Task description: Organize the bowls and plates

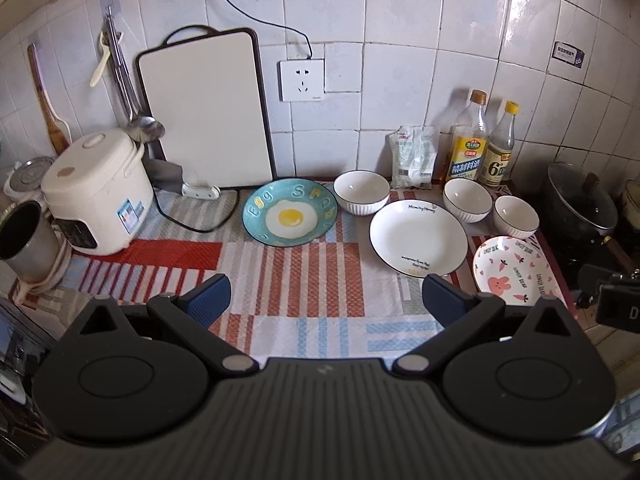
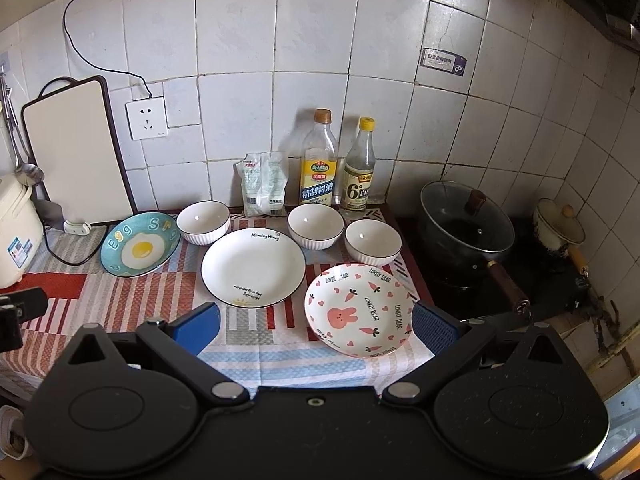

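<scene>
Plates (image 2: pixel 253 266) and bowls (image 2: pixel 316 225) lie fully visible; cooker (image 2: pixel 14 228) cut off.

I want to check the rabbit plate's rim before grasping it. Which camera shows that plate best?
The right wrist view: the rabbit plate lies whole and close, just ahead of the open right gripper. In the left wrist view the plate sits far right, smaller, with its near rim hidden behind the gripper's finger.
</scene>
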Available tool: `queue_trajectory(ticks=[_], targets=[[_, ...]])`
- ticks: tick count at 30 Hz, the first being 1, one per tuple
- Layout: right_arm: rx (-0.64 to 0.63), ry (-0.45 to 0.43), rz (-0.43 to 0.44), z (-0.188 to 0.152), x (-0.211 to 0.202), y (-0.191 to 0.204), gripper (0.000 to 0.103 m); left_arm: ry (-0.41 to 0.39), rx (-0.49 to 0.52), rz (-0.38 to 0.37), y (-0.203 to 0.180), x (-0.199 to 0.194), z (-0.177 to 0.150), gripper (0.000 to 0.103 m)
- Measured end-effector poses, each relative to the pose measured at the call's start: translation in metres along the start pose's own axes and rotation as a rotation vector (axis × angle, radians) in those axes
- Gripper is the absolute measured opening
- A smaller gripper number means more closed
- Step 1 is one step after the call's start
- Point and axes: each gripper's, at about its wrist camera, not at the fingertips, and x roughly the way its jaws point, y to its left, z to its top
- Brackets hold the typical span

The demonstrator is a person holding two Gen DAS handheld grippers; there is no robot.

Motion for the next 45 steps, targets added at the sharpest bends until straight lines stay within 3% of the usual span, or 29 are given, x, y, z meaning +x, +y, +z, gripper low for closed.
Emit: queue_trajectory(ticks=[9, 17, 45], targets=[[0.003, -0.001, -0.01, -0.001, 0.002, -0.002, 0.103, 0.004, -0.002, -0.05, 0.0, 0.002, 0.0, 0.103], [0.002, 0.0, -0.016, 0.001, 0.005, -0.004, 0.103, -0.02, 0.015, -0.037, -0.005, -0.002, 0.0, 0.1], [0.005, -0.007, -0.029, -0.009, -0.001, -0.008, 0.103, 0.01, 0.016, -0.046, 0.005, -0.009, -0.011, 0.1]])
